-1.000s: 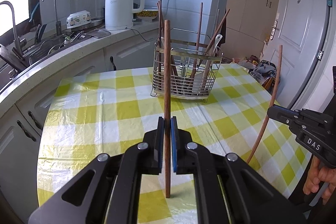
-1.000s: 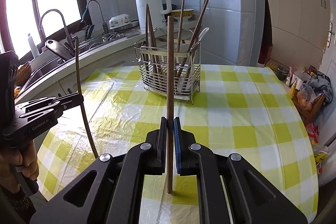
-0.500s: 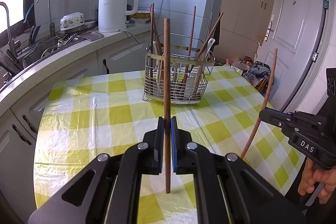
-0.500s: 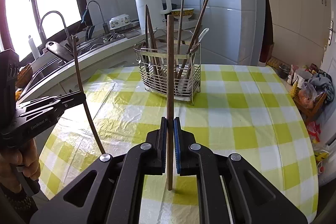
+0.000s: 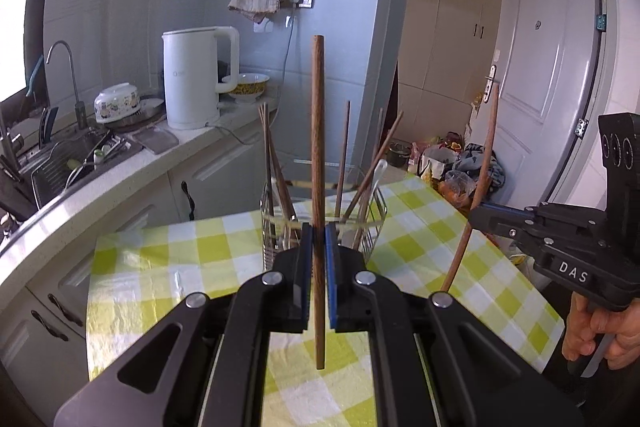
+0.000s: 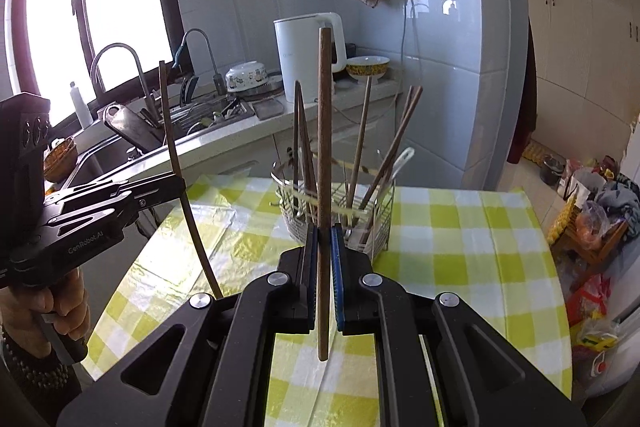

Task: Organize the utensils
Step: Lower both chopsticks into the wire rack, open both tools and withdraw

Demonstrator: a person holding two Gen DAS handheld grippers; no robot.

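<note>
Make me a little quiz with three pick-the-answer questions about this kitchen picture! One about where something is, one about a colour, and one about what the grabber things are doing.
1. Where does the wire utensil basket stand?
A. in the sink
B. on the checked tablecloth
C. on the floor

2. What colours are the tablecloth squares?
A. red and black
B. blue and grey
C. yellow-green and white

3. What is each tool doing?
A. each is shut on one wooden chopstick
B. both are open and empty
C. both are holding one spoon together

Answers:
1. B: the basket sits on the table, in front of the counter.
2. C: the cloth shows yellow-green and white checks.
3. A: the left tool clamps the left chopstick upright and the right tool clamps the right chopstick, both lifted clear of the table.
</note>
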